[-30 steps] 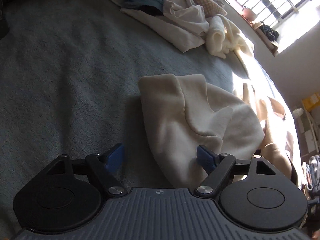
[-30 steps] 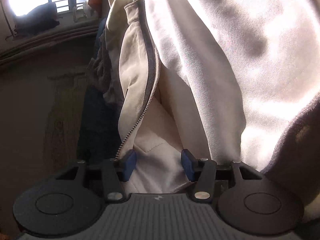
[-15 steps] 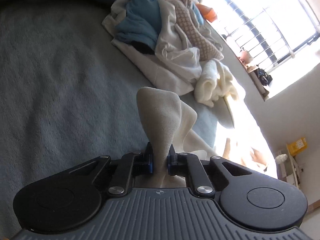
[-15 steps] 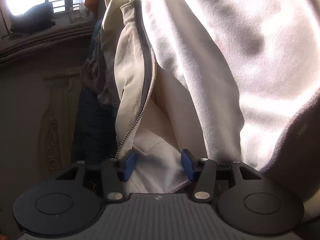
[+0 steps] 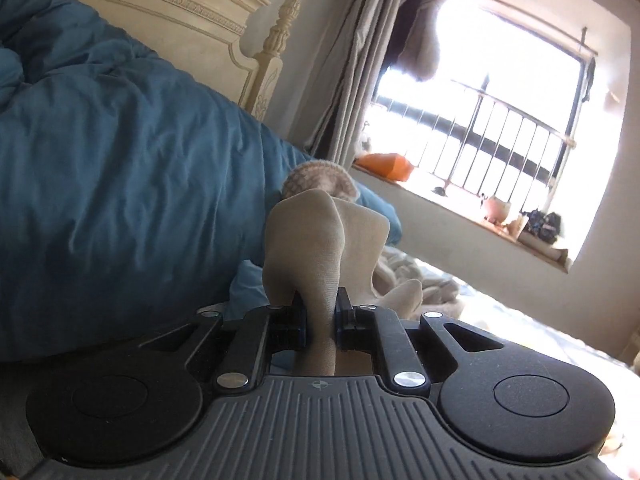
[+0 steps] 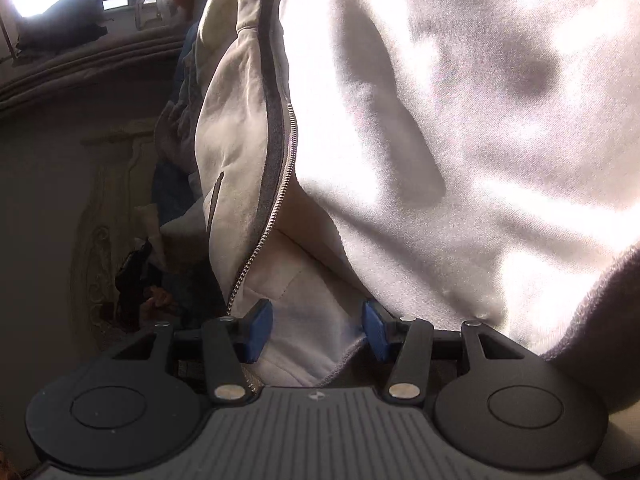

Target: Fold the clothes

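Left gripper (image 5: 321, 322) pinches a bunched fold of the cream garment (image 5: 320, 248), raised toward the blue duvet (image 5: 120, 180), likely to carry that edge over for a fold, while right gripper (image 6: 316, 330) gapes wide around the zip jacket (image 6: 312, 280) hem, 2 pads not clamped.

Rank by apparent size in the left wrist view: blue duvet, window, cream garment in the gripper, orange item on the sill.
1. blue duvet
2. window, somewhat smaller
3. cream garment, though nearness to the camera inflates it
4. orange item
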`<action>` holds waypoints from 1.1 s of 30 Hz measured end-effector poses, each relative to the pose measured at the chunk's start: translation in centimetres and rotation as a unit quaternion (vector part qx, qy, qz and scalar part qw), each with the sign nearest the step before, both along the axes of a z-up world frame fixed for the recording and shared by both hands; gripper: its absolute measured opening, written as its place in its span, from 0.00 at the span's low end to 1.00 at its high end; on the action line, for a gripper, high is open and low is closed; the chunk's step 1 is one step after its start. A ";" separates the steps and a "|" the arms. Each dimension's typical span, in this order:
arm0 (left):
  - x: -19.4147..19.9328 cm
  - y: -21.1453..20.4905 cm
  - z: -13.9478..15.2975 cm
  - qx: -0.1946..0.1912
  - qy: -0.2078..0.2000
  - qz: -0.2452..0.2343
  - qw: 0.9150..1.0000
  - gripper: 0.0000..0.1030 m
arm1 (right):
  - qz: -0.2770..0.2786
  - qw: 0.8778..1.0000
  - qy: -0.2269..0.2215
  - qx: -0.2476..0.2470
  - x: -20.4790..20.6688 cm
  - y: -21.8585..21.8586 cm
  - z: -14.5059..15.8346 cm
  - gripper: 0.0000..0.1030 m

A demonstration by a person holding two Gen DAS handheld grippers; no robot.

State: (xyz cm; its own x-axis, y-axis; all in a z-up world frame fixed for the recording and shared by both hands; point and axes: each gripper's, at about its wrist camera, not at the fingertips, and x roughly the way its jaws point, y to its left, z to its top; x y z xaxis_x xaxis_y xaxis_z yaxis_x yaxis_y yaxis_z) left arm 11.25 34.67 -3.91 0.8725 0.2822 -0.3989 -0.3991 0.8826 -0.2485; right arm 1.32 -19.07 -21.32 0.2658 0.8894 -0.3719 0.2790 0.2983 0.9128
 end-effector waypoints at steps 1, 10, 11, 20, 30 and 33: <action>0.8 0.1 -1.6 0.007 0.041 0.006 0.999 0.14 | 0.001 1.000 0.002 -0.001 0.1 0.0 -0.1 0.51; -3.9 6.8 -5.5 -0.218 0.067 0.076 0.971 0.53 | 0.006 1.000 0.016 -0.004 0.8 0.4 -0.4 0.51; -5.0 7.6 -5.1 -0.236 0.056 0.081 0.967 0.53 | 0.007 1.000 0.017 -0.004 0.8 0.4 -0.5 0.51; -13.4 2.7 1.9 -0.158 0.075 -0.042 0.984 0.54 | 0.024 1.000 0.001 -0.020 0.8 0.7 0.2 0.51; -17.7 -14.8 -4.4 -0.076 0.222 -0.321 0.917 0.59 | 0.040 0.993 -0.084 -0.073 -0.5 1.0 4.3 0.54; -19.1 -19.0 -8.4 -0.071 0.240 -0.357 0.900 0.58 | 0.033 0.993 -0.080 -0.075 -0.8 0.9 4.5 0.54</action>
